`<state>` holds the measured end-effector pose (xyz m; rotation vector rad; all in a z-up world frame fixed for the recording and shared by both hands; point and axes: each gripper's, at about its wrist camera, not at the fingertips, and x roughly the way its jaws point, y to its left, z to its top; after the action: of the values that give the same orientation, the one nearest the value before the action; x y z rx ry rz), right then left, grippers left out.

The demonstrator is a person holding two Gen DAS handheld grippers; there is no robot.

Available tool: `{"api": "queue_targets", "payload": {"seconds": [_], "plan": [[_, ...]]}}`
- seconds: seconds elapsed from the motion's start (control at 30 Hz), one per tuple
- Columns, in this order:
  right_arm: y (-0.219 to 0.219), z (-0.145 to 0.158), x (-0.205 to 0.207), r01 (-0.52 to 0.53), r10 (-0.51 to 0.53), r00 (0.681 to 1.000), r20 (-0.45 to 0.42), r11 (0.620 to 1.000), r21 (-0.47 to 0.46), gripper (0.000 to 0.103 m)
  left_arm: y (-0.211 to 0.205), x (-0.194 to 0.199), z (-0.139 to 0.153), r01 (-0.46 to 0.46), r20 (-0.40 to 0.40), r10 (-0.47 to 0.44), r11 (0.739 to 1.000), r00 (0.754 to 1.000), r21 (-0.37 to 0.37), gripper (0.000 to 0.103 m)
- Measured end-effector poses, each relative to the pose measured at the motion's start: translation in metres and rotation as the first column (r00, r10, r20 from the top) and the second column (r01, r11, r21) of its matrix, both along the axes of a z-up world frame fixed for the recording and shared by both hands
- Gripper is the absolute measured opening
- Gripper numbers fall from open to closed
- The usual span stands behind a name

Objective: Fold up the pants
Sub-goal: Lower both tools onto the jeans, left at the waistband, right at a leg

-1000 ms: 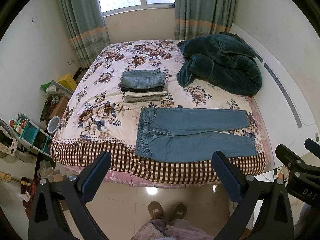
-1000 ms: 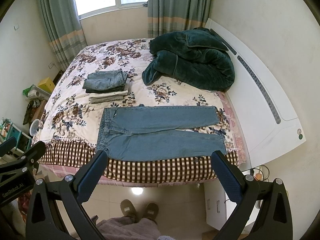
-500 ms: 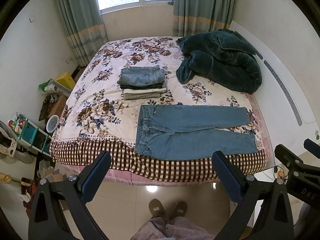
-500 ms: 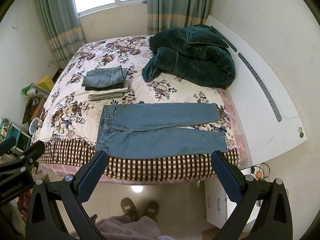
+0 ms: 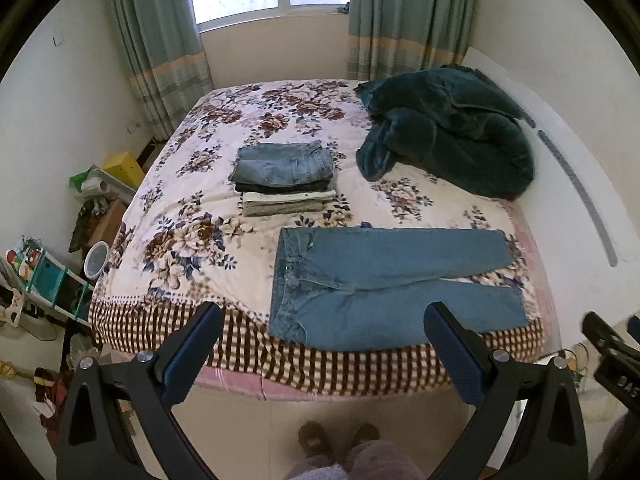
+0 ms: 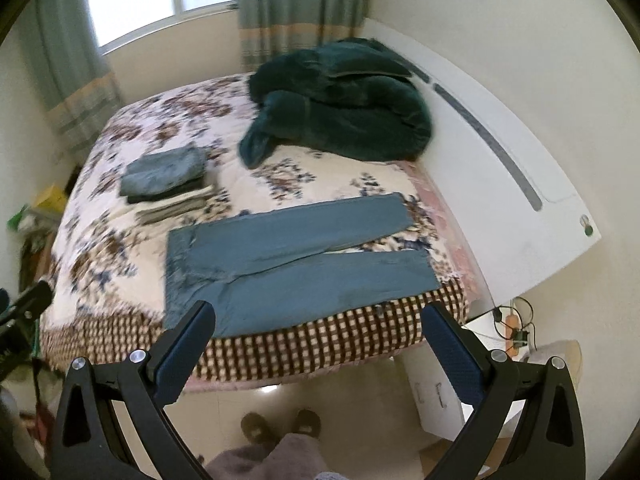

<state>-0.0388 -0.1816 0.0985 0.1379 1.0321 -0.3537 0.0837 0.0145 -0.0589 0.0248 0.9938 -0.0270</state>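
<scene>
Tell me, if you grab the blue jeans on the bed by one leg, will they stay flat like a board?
Probably not. The jeans lie flat, hugging the bed, so they look floppy and would likely droop from the lifted leg. Denim looks thick, so probably a bit heavy. They shouldn't roll or break.

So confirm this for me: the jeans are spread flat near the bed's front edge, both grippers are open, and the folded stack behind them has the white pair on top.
One thing is off: the folded stack has a blue denim pair on top, with the pale items lower down, as the left wrist view shows. The rest holds: the jeans lie flat near the bed's front edge, and the left gripper and right gripper are both open.
</scene>
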Motion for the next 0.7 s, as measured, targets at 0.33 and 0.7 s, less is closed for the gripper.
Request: {"api": "queue_targets", "payload": {"seconds": [0.33,0.7], "plan": [[-0.093,-0.105,0.145,0.121,-0.117,0.989,-0.094,0.992,0.045,0.103,-0.035,0.131,-0.092,-0.109,-0.155,0.123,0.989,0.98,0.099,0.103],[-0.191,-0.277,0.376,0.084,-0.051,0.971,-0.236,0.987,0.134,0.103,-0.087,0.274,-0.211,-0.265,-0.294,0.297,0.954,0.909,0.143,0.103]]}}
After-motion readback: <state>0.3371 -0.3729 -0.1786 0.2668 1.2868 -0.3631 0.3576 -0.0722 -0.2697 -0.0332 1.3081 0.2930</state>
